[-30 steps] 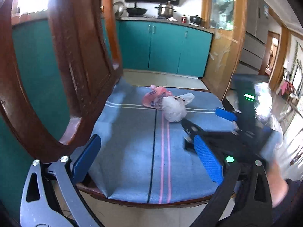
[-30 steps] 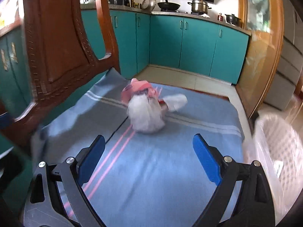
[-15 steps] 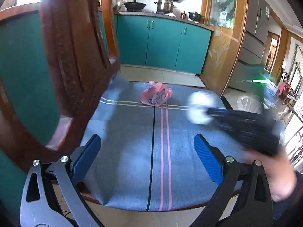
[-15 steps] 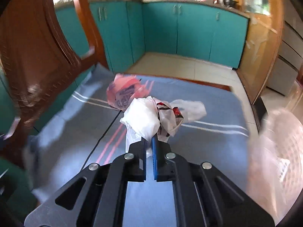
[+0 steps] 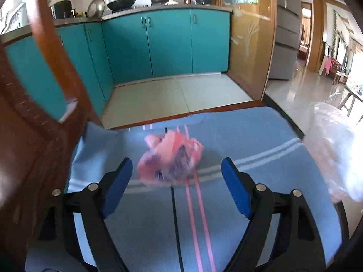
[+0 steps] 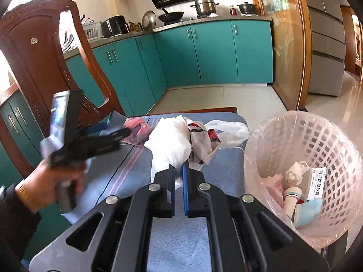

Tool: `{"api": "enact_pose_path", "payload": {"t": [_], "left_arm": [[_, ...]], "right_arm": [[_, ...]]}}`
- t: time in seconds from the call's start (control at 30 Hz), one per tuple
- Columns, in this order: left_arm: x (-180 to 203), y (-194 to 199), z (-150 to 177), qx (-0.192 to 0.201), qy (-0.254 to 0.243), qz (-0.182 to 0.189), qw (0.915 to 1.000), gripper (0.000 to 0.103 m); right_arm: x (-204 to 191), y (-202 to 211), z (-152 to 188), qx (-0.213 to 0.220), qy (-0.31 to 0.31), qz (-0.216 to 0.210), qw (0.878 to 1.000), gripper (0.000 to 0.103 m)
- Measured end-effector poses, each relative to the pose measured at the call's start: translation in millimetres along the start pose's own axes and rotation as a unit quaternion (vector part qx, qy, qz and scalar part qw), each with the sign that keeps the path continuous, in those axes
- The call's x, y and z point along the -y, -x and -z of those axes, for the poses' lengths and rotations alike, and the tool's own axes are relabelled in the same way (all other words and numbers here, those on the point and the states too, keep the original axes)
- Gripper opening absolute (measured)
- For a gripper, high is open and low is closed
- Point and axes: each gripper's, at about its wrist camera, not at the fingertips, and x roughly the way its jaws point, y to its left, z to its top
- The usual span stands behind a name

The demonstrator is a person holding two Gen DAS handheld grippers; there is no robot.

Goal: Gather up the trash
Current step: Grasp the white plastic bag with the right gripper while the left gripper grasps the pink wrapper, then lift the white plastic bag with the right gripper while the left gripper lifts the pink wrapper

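Observation:
A crumpled pink plastic bag (image 5: 171, 159) lies on the blue striped cushion (image 5: 261, 158) of a wooden chair. My left gripper (image 5: 177, 180) is open with its blue pads either side of it, just short of it. My right gripper (image 6: 178, 170) is shut on a white plastic bag (image 6: 172, 142) with red print, held above the cushion's right side. The pink bag (image 6: 136, 130) and the left gripper (image 6: 118, 136) also show in the right wrist view. A white lattice trash basket (image 6: 317, 140) with a clear liner stands to the right and holds several pieces of trash.
The carved wooden chair back (image 6: 43, 61) rises at the left. Teal kitchen cabinets (image 5: 170, 43) and a tiled floor (image 5: 172, 97) lie beyond. A wooden door frame (image 6: 292, 45) and a grey fridge (image 6: 326, 45) are at the right.
My right gripper shut on the white bag, lifted it and moved it right toward the basket. My left gripper has moved forward up to the pink bag.

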Motion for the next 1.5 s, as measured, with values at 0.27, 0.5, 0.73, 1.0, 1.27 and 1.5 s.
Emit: {"api": "enact_pose_path", "payload": {"t": [0.27, 0.5, 0.73, 1.0, 1.27, 1.5], "left_arm": [[2, -19, -2, -0.034, 0.009, 0.026, 0.9991, 0.020], [16, 94, 34, 0.019, 0.046, 0.023, 0.9985, 0.019], [28, 188, 86, 0.053, 0.076, -0.003, 0.9957, 0.020], [35, 194, 101, 0.061, 0.086, 0.009, 0.9944, 0.020], [27, 182, 106, 0.047, 0.092, 0.013, 0.9946, 0.020], [24, 178, 102, 0.045, 0.096, 0.010, 0.9943, 0.020]], "right_arm": [[5, 1, -3, 0.002, 0.000, -0.003, 1.000, 0.006], [-10, 2, -1, 0.003, 0.004, -0.019, 1.000, 0.006], [-43, 16, 8, 0.005, 0.023, -0.039, 0.999, 0.006], [-67, 30, 31, 0.006, 0.037, -0.039, 0.999, 0.006], [-68, 21, 37, -0.007, 0.045, -0.029, 0.999, 0.006], [-71, 18, 39, -0.012, 0.050, -0.029, 0.998, 0.006]]}}
